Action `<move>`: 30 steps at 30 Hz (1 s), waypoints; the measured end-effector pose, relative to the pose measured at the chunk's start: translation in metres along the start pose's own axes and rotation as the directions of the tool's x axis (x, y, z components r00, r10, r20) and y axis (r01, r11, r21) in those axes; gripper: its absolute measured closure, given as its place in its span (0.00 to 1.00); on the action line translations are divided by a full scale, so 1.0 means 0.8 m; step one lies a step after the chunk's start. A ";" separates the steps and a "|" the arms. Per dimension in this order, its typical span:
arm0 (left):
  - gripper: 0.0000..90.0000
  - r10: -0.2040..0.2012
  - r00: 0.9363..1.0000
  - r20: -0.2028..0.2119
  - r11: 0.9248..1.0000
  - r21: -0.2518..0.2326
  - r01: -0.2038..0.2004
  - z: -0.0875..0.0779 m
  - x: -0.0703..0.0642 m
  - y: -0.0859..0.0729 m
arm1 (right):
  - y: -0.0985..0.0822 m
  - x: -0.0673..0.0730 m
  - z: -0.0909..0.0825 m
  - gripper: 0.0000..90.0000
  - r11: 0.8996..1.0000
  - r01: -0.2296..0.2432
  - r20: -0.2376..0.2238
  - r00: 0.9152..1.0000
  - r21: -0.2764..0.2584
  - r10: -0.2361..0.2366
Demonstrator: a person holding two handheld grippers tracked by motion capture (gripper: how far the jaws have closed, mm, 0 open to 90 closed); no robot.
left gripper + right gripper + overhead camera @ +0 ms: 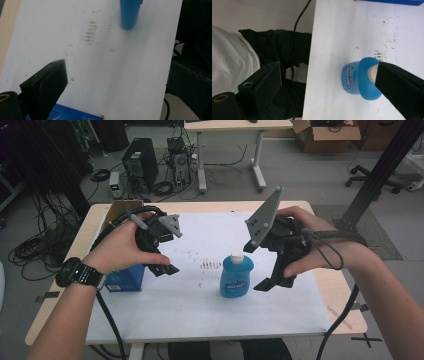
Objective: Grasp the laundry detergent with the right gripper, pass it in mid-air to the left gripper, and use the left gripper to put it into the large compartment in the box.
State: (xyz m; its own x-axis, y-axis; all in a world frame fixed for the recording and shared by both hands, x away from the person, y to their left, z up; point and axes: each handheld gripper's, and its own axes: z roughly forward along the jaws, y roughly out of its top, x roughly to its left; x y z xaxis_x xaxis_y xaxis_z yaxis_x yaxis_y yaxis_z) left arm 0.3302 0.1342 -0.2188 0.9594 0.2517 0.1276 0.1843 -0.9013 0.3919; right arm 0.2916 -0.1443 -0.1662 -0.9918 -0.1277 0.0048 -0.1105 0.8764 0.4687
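Observation:
A blue bottle with a white cap stands upright at the middle of the white sheet. My right gripper hovers just right of it, open, one jaw up near the cap and one low beside the base. In the right gripper view the bottle lies below the open right gripper, partly behind the right-hand jaw, apart from both pads. My left gripper is open above a blue box at the sheet's left edge. The left gripper view has the box at its bottom edge and the bottle far ahead.
The sheet covers a wooden table and carries grey scuff marks left of the bottle. A cardboard box sits at the back left corner. Cables trail from both grippers over the front edge. Computers and another desk stand on the floor beyond.

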 end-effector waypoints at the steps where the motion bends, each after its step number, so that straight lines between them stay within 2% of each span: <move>1: 0.04 0.001 1.000 -0.001 1.000 0.002 -0.001 0.000 0.000 0.001 | 0.000 0.000 0.000 0.08 1.000 0.000 0.001 1.000 -0.002 0.000; 9: 0.04 0.000 1.000 0.005 1.000 0.004 0.000 0.003 0.004 0.003 | -0.001 -0.001 0.001 0.07 1.000 0.004 -0.003 1.000 -0.003 -0.004; 20: 0.04 -0.012 1.000 0.011 1.000 0.004 0.012 0.007 0.006 0.001 | -0.007 -0.008 -0.006 0.06 0.998 0.029 0.008 1.000 -0.058 -0.028; 30: 0.04 -0.018 1.000 0.006 1.000 -0.001 0.018 0.006 0.006 0.001 | -0.018 -0.019 -0.015 0.05 0.993 0.018 0.023 1.000 -0.113 -0.016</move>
State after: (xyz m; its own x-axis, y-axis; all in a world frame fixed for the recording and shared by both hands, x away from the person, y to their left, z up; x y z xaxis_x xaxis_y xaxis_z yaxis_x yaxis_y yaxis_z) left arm 0.3357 0.1327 -0.2222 0.9571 0.2660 0.1147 0.2017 -0.8962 0.3952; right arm 0.3086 -0.1607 -0.1628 -0.9911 -0.1309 -0.0224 -0.1205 0.8156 0.5659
